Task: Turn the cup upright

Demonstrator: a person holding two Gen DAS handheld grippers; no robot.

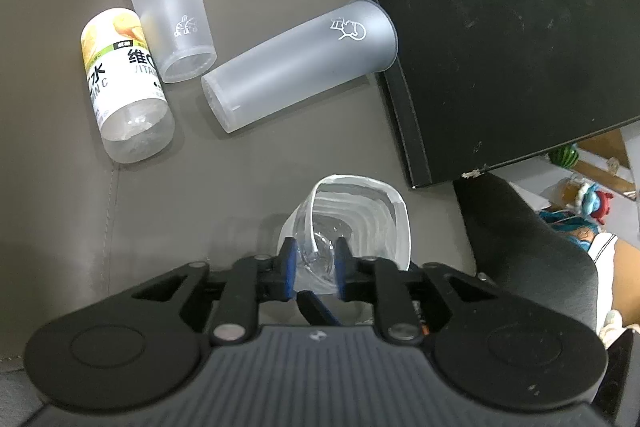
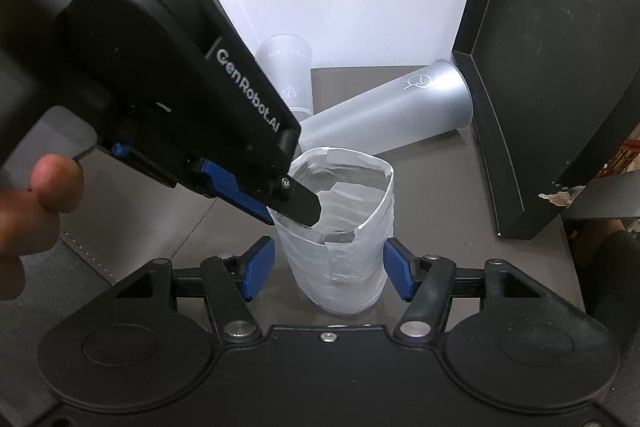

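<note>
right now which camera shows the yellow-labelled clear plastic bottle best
The left wrist view. There the yellow-labelled clear plastic bottle is fully visible, lying on the grey surface beside a frosted cup, its label readable. The right wrist view shows none of it; the left gripper fills that side of the frame.

Bottle cap end hidden behind frosted cup (label partly covered).

Left gripper apparently clamped, right gripper spread.
</note>
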